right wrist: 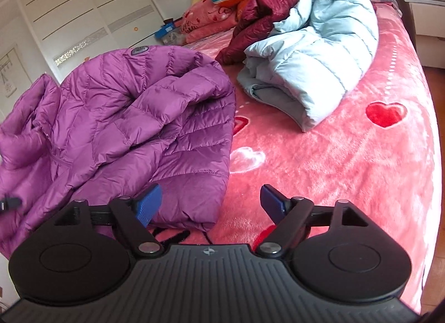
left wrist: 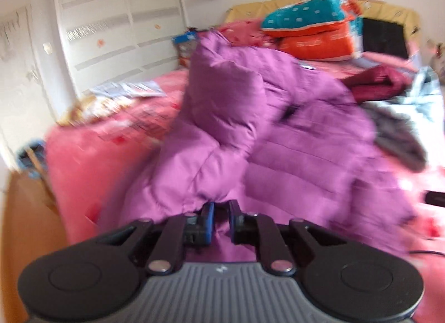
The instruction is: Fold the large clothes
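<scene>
The left claw [left wrist: 221,221] is clamped on a pinch of the purple jacket [left wrist: 250,134], its blue pads nearly together with the fabric bunched between them at the lower middle of the left wrist view. The right claw [right wrist: 211,206] stands wide apart with nothing in it, hanging over the jacket's hem [right wrist: 192,206] and the bed [right wrist: 333,170] at the bottom of the right wrist view.

The jacket lies across the left half of that view, partly doubled over itself, a sleeve draped across the body. To fold it well, I judge the left claw should keep the cloth taut and carry it across in one smooth sweep, while the right claw takes the near hem so the slippery shell does not slide.

The jacket is quilted, puffy and glossy, stitched in horizontal channels. The bed cover is plush pink fleece with red and white hearts. A pale blue jacket [right wrist: 319,67] lies folded at upper right, a maroon one [right wrist: 258,17] behind it
</scene>
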Available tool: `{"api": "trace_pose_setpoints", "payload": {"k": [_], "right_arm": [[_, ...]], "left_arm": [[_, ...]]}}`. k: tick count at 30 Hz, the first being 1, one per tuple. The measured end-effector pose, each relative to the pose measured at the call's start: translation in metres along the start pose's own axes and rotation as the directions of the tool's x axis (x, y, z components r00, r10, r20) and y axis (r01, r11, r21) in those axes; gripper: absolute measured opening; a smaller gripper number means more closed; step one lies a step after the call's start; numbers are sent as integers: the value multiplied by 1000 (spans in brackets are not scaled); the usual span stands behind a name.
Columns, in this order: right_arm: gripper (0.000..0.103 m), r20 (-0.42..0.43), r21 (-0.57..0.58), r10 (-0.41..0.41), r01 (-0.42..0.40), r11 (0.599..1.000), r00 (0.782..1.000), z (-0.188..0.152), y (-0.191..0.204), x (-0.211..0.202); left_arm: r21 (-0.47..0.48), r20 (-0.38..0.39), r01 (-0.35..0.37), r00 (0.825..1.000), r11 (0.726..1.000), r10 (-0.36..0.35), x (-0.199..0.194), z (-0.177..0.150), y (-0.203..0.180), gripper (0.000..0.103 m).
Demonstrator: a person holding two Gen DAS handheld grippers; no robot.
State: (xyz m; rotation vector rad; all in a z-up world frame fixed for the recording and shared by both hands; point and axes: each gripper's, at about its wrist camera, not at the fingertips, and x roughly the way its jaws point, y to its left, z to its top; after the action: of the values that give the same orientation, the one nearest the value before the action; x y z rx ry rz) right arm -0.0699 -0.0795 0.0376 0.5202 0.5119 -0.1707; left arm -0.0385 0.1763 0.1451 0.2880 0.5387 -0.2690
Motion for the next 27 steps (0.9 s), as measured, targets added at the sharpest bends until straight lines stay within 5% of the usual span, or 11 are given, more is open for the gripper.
{"api": "trace_pose_setpoints", "payload": {"k": [4, 8, 13, 17, 22, 27], "right_arm": [[101, -6, -17, -8, 7, 1000, 1000, 0, 0, 10], [101, -15, -3, -19, 19, 1000, 1000, 1, -3, 22], [101, -41, 11, -37, 37, 999, 998, 0, -5, 36], [102, -51, -9, -47, 46, 999, 998, -2, -2, 43], [103, -50, -18, -47, 46, 999, 998, -3, -2, 44], [103, -44, -4, -38, 38, 999, 998, -2, -3, 40]], "left_arm": [[28, 30, -146, 989, 989, 145, 32, 31, 37, 11], [34, 7, -283, 959, 959, 283, 75, 51, 70, 11], [36, -47, -405, 912, 913, 407, 126, 41, 90, 11], [61, -90, -437, 893, 897, 441, 154, 21, 90, 11], [27, -68, -409, 910, 912, 410, 139, 16, 88, 12], [-61, 34, -342, 938, 938, 345, 82, 27, 84, 33]]}}
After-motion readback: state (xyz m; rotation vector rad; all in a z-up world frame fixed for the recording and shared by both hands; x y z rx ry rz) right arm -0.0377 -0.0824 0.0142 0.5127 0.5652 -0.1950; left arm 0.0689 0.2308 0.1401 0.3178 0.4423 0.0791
